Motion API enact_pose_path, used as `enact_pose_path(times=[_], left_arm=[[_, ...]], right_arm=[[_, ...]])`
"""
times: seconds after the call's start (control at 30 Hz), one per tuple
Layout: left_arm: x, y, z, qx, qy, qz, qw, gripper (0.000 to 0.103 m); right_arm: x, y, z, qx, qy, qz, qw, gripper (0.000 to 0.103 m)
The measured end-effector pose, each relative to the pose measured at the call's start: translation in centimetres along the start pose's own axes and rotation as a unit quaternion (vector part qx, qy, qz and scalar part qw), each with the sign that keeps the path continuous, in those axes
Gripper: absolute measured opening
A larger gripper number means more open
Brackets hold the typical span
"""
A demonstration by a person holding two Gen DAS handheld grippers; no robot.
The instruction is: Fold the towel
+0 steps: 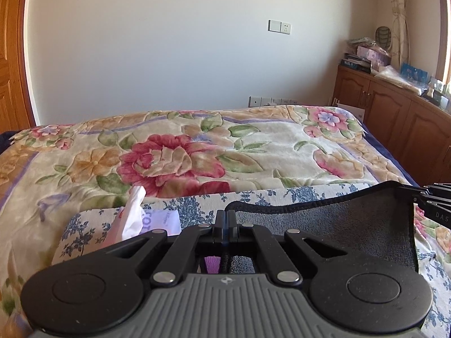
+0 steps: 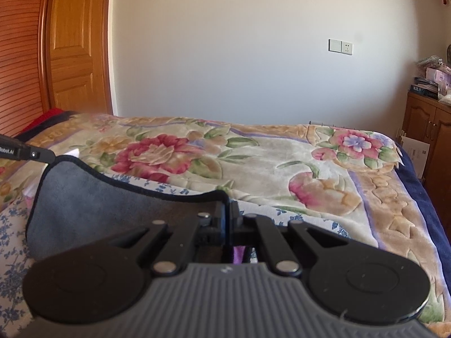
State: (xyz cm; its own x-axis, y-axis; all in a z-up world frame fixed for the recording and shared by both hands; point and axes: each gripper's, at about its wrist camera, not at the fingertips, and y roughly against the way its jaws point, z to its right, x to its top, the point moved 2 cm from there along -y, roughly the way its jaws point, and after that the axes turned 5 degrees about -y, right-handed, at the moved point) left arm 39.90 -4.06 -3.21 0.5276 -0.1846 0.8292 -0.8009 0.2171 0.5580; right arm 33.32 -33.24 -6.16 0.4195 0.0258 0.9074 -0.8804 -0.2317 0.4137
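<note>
While level above the bed (image 1: 282,146), left gripper (image 1: 224,217) and right gripper (image 2: 228,208) pinching grey towel (image 1: 338,225) corners

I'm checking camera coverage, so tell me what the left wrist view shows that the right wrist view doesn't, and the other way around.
Only the left wrist view shows the tissue pack lying on the blue-flowered cloth, plus the wall sockets behind the bed.

Only the right wrist view shows the wooden door and the red fabric at the bed's far left corner.

Both show the grey towel held up by one edge, the left claw and right claw each shut on a corner, the floral blanket, and the wooden cabinet.
</note>
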Motion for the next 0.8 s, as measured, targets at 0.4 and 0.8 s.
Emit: enact_pose_path(times=[0.4, 0.8], left_arm=[[0.1, -1.7, -0.1, 0.012, -0.003, -0.009, 0.9999, 0.000], [-0.7, -4.2, -0.4, 0.023, 0.004, -0.024, 0.9994, 0.000]], right_arm=[[0.1, -1.7, 0.4, -0.001, 0.014, -0.008, 1.000, 0.003], [-0.6, -4.1, 0.4, -0.012, 0.031, -0.034, 0.999, 0.003]])
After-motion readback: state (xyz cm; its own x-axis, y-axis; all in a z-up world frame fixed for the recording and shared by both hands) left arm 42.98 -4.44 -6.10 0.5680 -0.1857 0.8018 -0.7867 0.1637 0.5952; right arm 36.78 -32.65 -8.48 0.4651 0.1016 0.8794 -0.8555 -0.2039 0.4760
